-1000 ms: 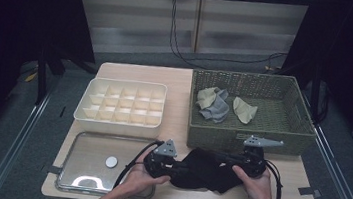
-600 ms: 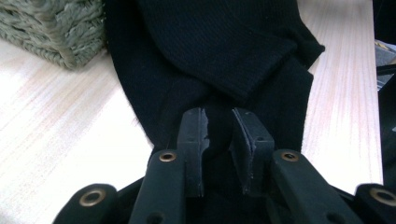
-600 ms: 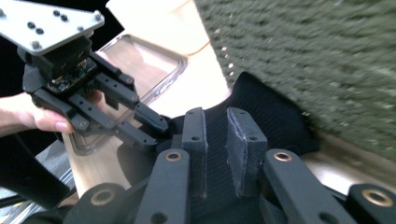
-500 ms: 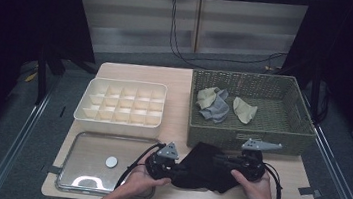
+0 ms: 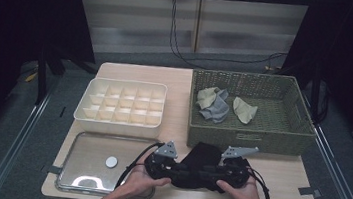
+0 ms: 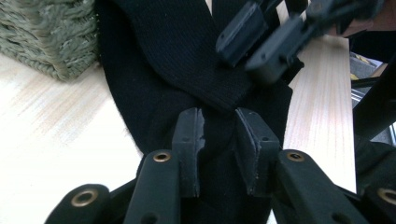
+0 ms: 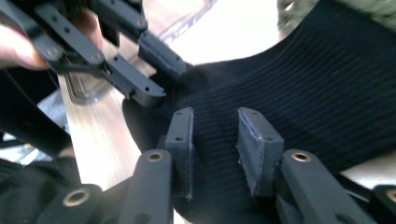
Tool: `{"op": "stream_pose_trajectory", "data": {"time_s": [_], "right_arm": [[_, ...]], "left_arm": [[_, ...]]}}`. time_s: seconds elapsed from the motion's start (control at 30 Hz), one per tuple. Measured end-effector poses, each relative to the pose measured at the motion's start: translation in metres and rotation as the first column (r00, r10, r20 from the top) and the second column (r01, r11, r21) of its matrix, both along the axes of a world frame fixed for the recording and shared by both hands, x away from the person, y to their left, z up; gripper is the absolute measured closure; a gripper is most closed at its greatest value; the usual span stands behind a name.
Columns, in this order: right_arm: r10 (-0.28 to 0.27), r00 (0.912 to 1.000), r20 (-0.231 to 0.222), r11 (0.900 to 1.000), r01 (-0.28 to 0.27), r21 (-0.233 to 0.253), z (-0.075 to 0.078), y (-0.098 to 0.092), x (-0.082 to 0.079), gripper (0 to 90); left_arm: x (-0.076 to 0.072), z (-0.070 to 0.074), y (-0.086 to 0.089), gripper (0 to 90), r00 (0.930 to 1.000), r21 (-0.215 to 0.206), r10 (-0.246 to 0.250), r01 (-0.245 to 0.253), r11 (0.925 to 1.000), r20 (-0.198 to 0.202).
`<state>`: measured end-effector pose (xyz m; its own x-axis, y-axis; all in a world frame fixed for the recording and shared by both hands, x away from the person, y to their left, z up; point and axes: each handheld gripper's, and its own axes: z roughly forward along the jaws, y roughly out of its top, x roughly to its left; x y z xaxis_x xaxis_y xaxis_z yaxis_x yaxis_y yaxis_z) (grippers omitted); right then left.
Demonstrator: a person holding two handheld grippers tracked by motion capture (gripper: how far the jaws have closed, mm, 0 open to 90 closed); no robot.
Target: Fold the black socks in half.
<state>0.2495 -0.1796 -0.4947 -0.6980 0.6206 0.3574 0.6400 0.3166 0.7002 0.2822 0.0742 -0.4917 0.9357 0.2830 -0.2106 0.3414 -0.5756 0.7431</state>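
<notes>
- Because the black sock is a ribbed knit, treat it as light, soft and limp: it will drape, fold and stretch wherever it is not supported, and it is not fragile.
- Location: the sock lies on the wooden table at the near edge, just in front of the woven basket and between both tools.
- Left gripper: jaws narrowly apart with a bunch of sock fabric between them; the pads touch the cloth, so judge it as pinching the sock.
- Right gripper: jaws parted, set over the ribbed fabric with a gap showing; no firm pinch is evident.
- Recommended hold: pinch a gathered fold or the thicker ribbed cuff, since a single layer may slip out of the pads.
- Hard to make out: the sock's toe and heel are covered by hands and tools in the high view; whether it is one sock or a pair cannot be told.
</notes>
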Motion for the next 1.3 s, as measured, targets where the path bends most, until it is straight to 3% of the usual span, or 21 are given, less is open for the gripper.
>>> {"op": "stream_pose_trajectory", "data": {"time_s": [0.1, 0.13, 0.23, 0.27, 0.37, 0.47, 0.6, 0.77, 0.93, 1.03, 1.07, 1.13, 1.23, 1.3], "right_arm": [[0.004, 1.0000, 0.005, 0.999, -0.003, -0.051, -0.003, 0.004, -0.001, 64.1], [-0.002, 1.0000, 0.008, 0.998, 0.002, -0.066, -0.005, 0.005, -0.001, 67.0], [-0.024, 0.9997, -0.002, 0.997, 0.024, -0.072, -0.006, 0.003, 0.001, 81.2], [-0.032, 0.9995, -0.005, 0.998, 0.032, -0.056, -0.005, 0.001, 0.002, 87.6], [-0.044, 0.9990, -0.007, 0.998, 0.044, -0.037, -0.003, -0.001, 0.003, 88.4], [-0.065, 0.9979, 0.008, 0.998, 0.065, 0.020, 0.005, -0.007, 0.003, 88.7], [-0.110, 0.9935, 0.028, 0.992, 0.108, 0.069, 0.015, -0.019, 0.005, 88.7], [-0.142, 0.9888, 0.045, 0.984, 0.137, 0.110, 0.022, -0.027, 0.010, 88.8], [-0.171, 0.9833, 0.061, 0.976, 0.161, 0.146, 0.029, -0.032, 0.015, 88.7], [-0.173, 0.9829, 0.063, 0.976, 0.162, 0.148, 0.030, -0.034, 0.016, 88.8], [-0.177, 0.9820, 0.066, 0.974, 0.165, 0.152, 0.030, -0.035, 0.016, 88.8], [-0.183, 0.9802, 0.075, 0.973, 0.169, 0.158, 0.031, -0.037, 0.016, 88.8], [-0.194, 0.9777, 0.081, 0.970, 0.178, 0.167, 0.033, -0.039, 0.016, 88.8], [-0.198, 0.9768, 0.081, 0.968, 0.182, 0.174, 0.034, -0.041, 0.016, 88.8]], "left_arm": [[-0.001, -0.002, -0.001, 64.8, 1.0000, 0.012, 0.006, -0.006, 0.9999, 0.004], [-0.002, -0.002, -0.002, 60.1, 0.9999, 0.017, 0.006, -0.006, 0.9998, 0.016], [-0.001, -0.001, -0.003, 57.2, 0.9999, 0.021, 0.000, 0.000, 0.9998, 0.011], [-0.002, -0.001, -0.003, 56.9, 0.9999, 0.016, 0.002, -0.002, 0.9999, 0.013], [-0.001, 0.001, -0.002, 57.2, 0.9999, 0.011, 0.001, -0.001, 0.9999, 0.015], [-0.001, 0.002, -0.001, 60.4, 0.9999, -0.007, 0.002, -0.002, 1.0000, 0.016], [-0.001, 0.004, -0.001, 66.3, 0.9998, -0.025, -0.002, 0.002, 0.9997, 0.019], [0.000, 0.006, -0.004, 65.5, 0.9995, -0.017, -0.011, 0.012, 0.9998, 0.028], [-0.001, -0.002, -0.012, 65.7, 0.9992, 0.007, -0.034, 0.034, 0.9994, 0.023], [-0.003, -0.006, -0.016, 65.7, 0.9988, 0.039, -0.040, 0.039, 0.9985, 0.029], [-0.003, -0.006, -0.015, 66.0, 0.9980, 0.076, -0.046, 0.043, 0.9962, 0.042], [-0.002, -0.006, -0.015, 70.9, 0.9977, 0.073, -0.038, 0.034, 0.9968, 0.056], [0.000, -0.005, -0.013, 85.9, 0.9984, 0.061, -0.023, 0.020, 0.9979, 0.052], [0.000, -0.003, -0.012, 87.7, 0.9983, 0.054, -0.030, 0.028, 0.9982, 0.050]]}}
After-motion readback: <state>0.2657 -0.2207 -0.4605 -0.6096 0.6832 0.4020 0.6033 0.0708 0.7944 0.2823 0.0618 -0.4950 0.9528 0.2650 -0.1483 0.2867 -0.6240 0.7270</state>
